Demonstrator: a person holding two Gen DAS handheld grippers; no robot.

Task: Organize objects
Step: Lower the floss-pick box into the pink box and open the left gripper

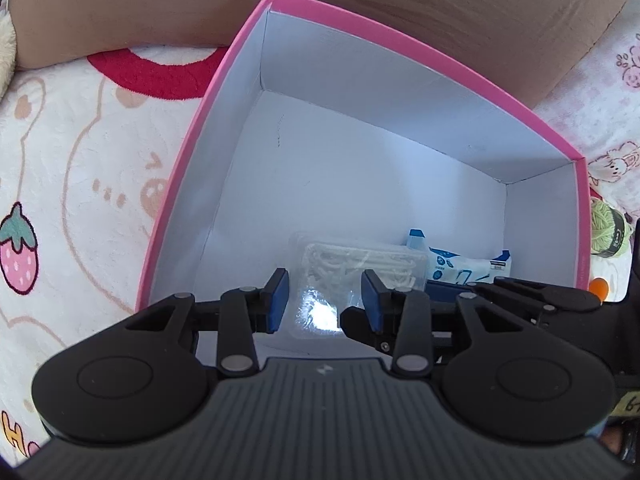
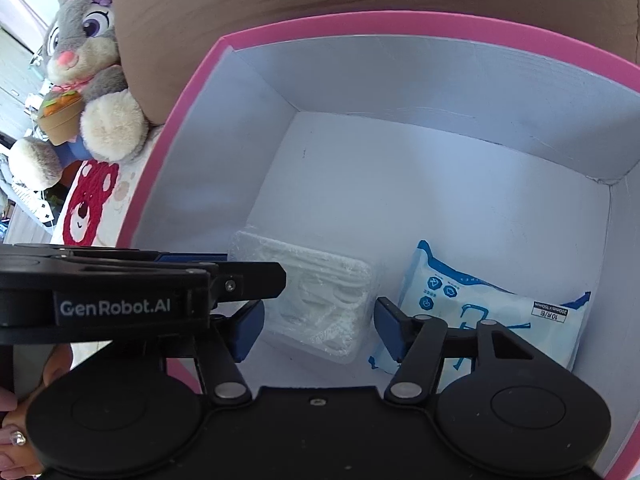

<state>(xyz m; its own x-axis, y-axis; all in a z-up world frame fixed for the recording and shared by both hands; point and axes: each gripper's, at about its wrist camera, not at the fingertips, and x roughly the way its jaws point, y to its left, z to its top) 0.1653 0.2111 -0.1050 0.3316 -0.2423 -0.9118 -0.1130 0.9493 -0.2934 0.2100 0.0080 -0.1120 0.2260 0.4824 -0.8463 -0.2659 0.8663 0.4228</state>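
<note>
A pink box (image 1: 182, 168) with a white inside stands open on a printed blanket. My left gripper (image 1: 324, 276) reaches into it, shut on the near end of a clear plastic case of white floss picks (image 1: 360, 264). In the right wrist view this gripper (image 2: 276, 276) comes in from the left, over the case (image 2: 320, 292). My right gripper (image 2: 318, 308) hangs over the same box (image 2: 400, 24). Its blue pads stand apart on either side of the case, and neither visibly presses on it. A blue and white wipes packet (image 2: 480, 304) lies flat in the box's right corner (image 1: 460, 268).
A brown cardboard box (image 1: 360, 0) stands right behind the pink one. A grey plush rabbit (image 2: 88, 60) sits to its left. A green ball of yarn (image 1: 604, 232) lies outside the box's right wall. The blanket (image 1: 60, 160) spreads out to the left. A hand (image 2: 16, 440) holds the left gripper.
</note>
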